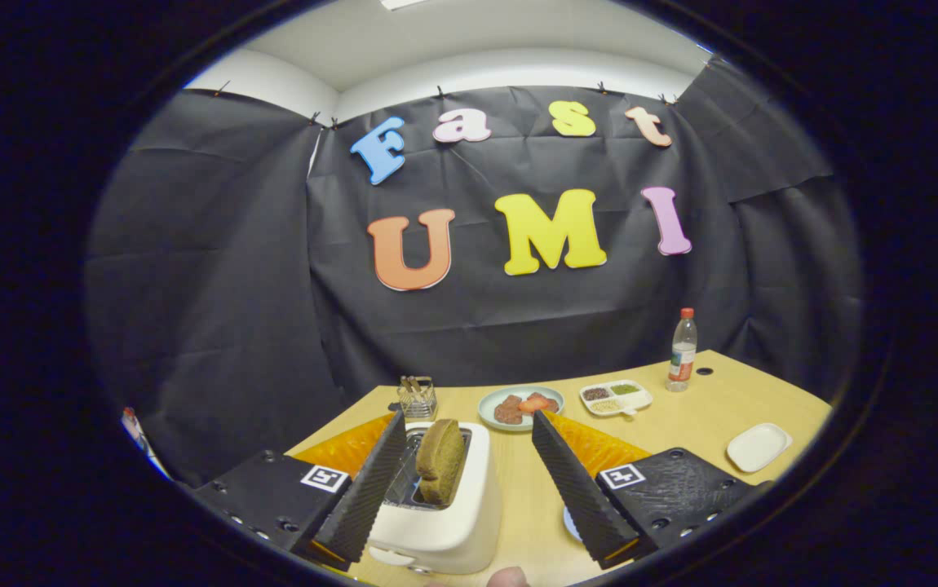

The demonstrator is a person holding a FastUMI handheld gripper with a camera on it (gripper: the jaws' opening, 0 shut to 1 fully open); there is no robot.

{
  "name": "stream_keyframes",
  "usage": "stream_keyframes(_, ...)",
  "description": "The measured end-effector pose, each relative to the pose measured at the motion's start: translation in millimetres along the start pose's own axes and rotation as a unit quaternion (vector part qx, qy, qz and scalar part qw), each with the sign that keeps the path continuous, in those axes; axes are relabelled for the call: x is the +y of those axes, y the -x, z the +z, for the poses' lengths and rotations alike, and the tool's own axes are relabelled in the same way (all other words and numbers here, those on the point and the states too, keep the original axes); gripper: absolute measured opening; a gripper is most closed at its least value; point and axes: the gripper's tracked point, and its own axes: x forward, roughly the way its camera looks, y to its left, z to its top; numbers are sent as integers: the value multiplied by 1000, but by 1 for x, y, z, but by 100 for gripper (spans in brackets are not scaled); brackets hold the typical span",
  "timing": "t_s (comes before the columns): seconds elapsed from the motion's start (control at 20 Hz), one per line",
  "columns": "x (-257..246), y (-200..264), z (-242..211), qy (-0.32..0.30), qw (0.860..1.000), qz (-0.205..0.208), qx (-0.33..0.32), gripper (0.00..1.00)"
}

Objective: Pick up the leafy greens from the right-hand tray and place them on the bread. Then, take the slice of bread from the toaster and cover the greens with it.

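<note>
The gripper (469, 473) hangs above the near edge of a pale wooden table (681, 408), its two fingers spread wide apart and holding nothing. Between them, nearer the left finger, stands a white toaster (444, 522) with a brown slice of bread (440, 460) sticking upright out of its slot. The left finger's inner face lies close alongside the toaster's left edge; whether it touches cannot be told. The right finger is well clear of the toaster, with bare tabletop between the two.

Beyond the fingers, toward the far middle of the table, sits a pale green plate (492, 401) carrying brownish pieces and something red. Whether greens lie there cannot be made out. To the right of it is a small white divided tray (617, 398) with dark, green and light fillings in separate compartments. Farther right stands a clear bottle (682, 350) with a red cap, upright near the far edge. An empty white dish (758, 447) rests near the right edge. A small wire holder (418, 396) stands beyond the toaster. A fingertip (508, 577) shows at the very near edge, below the toaster.
</note>
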Motion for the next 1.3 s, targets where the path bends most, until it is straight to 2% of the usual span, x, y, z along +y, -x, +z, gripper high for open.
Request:
stream_keyframes(0.2,8,-27,-31,13,999,-14,38,96)
stream_keyframes(0.3,13,-37,-38,10,998,-15,52,92)
stream_keyframes(0.45,15,-43,-49,2,997,-18,74,76)
stream_keyframes(0.8,13,-47,-48,-8,996,-29,84,21)
stream_keyframes(0.95,14,-41,-38,-10,997,-27,76,10)
stream_keyframes(1.3,18,-12,23,-38,999,4,21,10)
